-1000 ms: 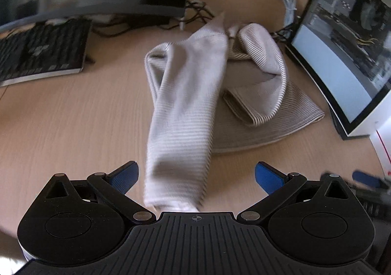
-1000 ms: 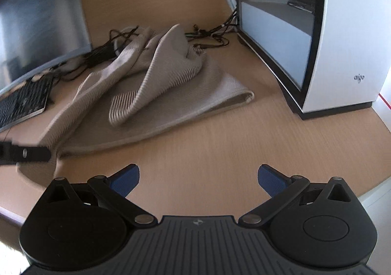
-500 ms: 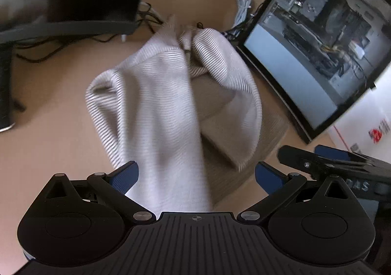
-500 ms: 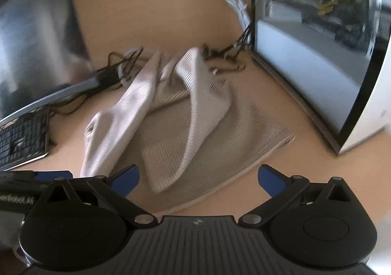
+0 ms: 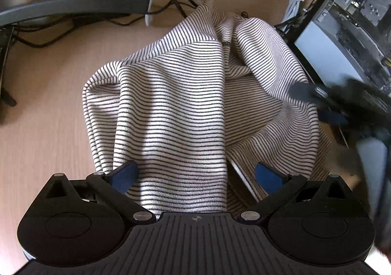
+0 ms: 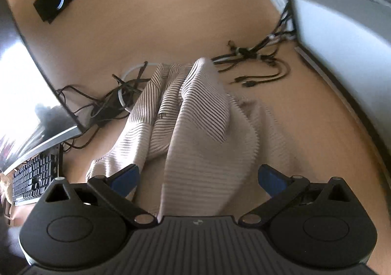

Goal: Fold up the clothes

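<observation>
Striped knit: the garment [image 5: 176, 109] lies rumpled on the wooden desk [image 5: 44, 113], both sleeves drawn over the body toward the near edge.
Left claw [image 5: 196, 173]: spread wide, grasping nothing, a sleeve running under it.
Right claw [image 6: 198, 173]: likewise released, over the other sleeve.
Snag risk: the collar end sits just beside the tangled cables [image 6: 102, 101]; a pull could drag them along.
Fold risk: bunched layers may be pinched together, skewing the fold.
Crowding: claws near each other could collide.
</observation>
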A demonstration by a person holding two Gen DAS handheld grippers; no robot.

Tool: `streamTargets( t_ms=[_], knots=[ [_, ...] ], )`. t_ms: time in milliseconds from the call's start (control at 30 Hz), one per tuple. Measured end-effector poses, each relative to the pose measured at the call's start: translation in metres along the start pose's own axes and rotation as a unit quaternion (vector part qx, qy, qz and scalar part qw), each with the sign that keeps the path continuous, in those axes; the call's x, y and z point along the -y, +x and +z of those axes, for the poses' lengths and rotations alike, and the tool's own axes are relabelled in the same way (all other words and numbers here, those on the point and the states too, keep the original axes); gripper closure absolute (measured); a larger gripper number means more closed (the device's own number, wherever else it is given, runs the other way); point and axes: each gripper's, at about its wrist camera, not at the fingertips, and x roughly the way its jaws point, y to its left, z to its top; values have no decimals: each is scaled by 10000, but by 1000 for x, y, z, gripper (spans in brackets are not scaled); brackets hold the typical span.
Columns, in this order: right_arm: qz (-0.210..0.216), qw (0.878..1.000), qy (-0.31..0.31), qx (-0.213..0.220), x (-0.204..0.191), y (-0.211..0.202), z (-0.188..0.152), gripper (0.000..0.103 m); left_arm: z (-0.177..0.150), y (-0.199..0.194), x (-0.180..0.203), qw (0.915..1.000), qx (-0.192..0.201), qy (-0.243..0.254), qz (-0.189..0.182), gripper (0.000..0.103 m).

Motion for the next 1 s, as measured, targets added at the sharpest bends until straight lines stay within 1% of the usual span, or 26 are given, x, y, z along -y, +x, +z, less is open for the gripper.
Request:
streamTargets(
  t_ms=[33, 100, 133, 267, 333, 433, 500, 533, 567, 600, 633, 667, 700, 733, 767, 800, 833, 933, 1000],
  knots=[
    [105, 9998, 88, -146, 3, 11, 5, 0, -3, -2, 0, 9999, 1, 100, 20, 0],
    [399, 9971, 559, -321, 12, 21, 5, 0, -10, -6, 1, 9995, 4, 300, 59, 0],
    [451, 9963, 629, -386, 14, 22, 3, 0, -13, -7, 2, 9992, 2, 402, 82, 0],
    [634, 9934, 693, -663, 16, 7, -11, 0, -27, -13, 14, 9947, -156, 979, 284, 0],
    [676, 9921, 576, -886, 14, -3, -25, 0, -44, -20, 21, 9889, -322, 1402, 362, 0],
    [697, 9891, 293, -1267, 9, -24, -50, 0, -74, -46, 19, 9833, -519, 1743, 100, 0],
    [695, 9867, 312, -1433, 7, -35, -62, 0, -93, -63, 17, 9787, -636, 1953, -63, 10],
    [693, 9855, 329, -1513, 6, -41, -69, 0, -98, -72, 13, 9789, -603, 1953, -65, 27],
    [691, 9842, 346, -1593, 6, -46, -75, 0, -98, -78, 5, 9797, -556, 1924, -38, 48],
    [691, 9838, 379, -1608, 6, -50, -79, 0, -97, -83, -3, 9809, -512, 1874, -17, 58],
    [690, 9836, 343, -1634, 1, -50, -82, 0, -92, -84, -13, 9842, -479, 1703, -40, 77],
    [689, 9832, 297, -1662, -4, -50, -84, 0, -86, -85, -24, 9872, -445, 1531, -63, 85],
    [688, 9829, 250, -1691, -9, -49, -86, 0, -80, -87, -33, 9895, -392, 1389, -66, 86],
    [687, 9825, 204, -1719, -14, -48, -88, 0, -71, -90, -39, 9895, -217, 1429, 42, 91],
    [686, 9821, 157, -1748, -18, -47, -90, 0, -62, -94, -44, 9890, -43, 1469, 150, 91],
    [684, 9817, 111, -1776, -23, -46, -93, 0, -53, -99, -49, 9885, 149, 1472, 299, 91],
    [683, 9812, 64, -1804, -28, -46, -95, 0, -44, -107, -56, 9887, 431, 1277, 662, 92],
    [679, 9796, -75, -1889, -43, -43, -101, 0, -10, -143, -95, 9824, 1102, 955, 1170, 92],
    [676, 9784, -168, -1945, -53, -42, -106, 0, 8, -164, -125, 9765, 1388, 695, 1492, 92]
  ],
)
